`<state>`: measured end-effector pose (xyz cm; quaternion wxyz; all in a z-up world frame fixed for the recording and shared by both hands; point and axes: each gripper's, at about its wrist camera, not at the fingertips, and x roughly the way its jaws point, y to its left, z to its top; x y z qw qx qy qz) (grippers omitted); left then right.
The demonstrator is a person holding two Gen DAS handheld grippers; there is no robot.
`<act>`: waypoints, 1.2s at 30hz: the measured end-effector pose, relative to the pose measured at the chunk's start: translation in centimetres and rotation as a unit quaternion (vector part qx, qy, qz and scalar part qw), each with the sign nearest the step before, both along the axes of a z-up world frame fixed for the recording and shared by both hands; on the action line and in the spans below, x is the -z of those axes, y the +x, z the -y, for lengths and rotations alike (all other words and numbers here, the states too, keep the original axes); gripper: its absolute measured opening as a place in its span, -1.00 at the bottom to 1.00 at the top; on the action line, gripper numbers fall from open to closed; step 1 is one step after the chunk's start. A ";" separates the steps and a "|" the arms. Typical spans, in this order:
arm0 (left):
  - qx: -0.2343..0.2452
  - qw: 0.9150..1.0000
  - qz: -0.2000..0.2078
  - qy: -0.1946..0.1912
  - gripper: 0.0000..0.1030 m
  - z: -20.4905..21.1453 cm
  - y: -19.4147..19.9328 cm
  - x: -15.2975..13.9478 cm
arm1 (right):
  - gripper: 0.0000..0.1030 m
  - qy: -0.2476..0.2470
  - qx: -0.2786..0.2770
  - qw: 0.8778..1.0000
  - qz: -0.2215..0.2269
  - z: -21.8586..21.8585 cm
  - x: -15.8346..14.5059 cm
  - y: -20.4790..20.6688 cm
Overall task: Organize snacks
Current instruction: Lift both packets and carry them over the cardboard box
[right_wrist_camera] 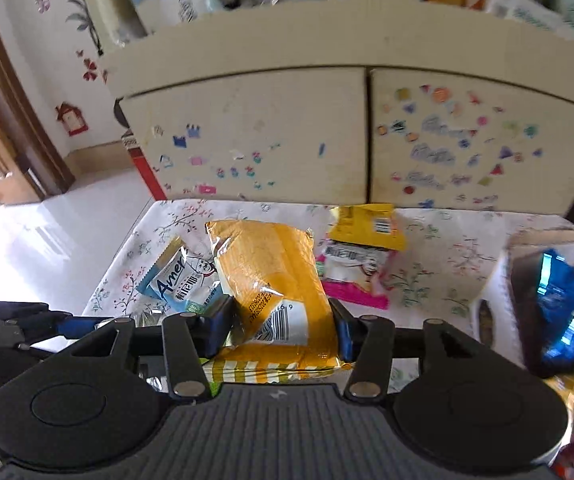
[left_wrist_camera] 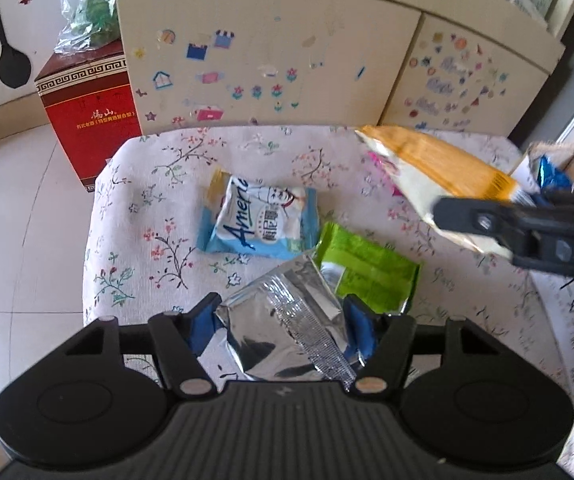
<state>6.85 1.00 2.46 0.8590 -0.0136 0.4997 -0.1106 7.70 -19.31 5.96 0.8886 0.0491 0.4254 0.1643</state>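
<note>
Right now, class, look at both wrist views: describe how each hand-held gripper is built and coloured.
Each hand-held gripper, left and right, has a black ribbed body, two round side lobes, black linkage arms with silver rivets, and blue finger pads. White lettering marks the right one's side in the left view.

The left gripper (left_wrist_camera: 279, 320) points steeply down, its fingers (left_wrist_camera: 361, 326) pressed against a silver packet (left_wrist_camera: 283, 336). The right gripper (right_wrist_camera: 283, 322) tilts down too, clamped on an orange packet (right_wrist_camera: 275, 280), raised off the table.

Red carton (left_wrist_camera: 91, 120) beside stickered cabinet (left_wrist_camera: 271, 64)
</note>
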 end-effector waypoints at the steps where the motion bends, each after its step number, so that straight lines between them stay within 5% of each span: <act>1: -0.003 1.000 0.001 -0.004 0.28 -0.1 0.0 -0.2 | 0.11 -0.001 0.005 1.000 0.001 0.3 -0.2 -0.4; 17: -0.012 0.998 0.051 -0.025 0.28 1.3 -0.8 -3.3 | 0.11 0.006 0.085 0.996 0.026 4.7 -4.2 -7.8; 36: 0.035 0.995 0.096 -0.018 0.28 6.0 -1.7 -4.2 | 0.12 0.031 0.128 0.989 0.061 8.4 -6.5 -9.1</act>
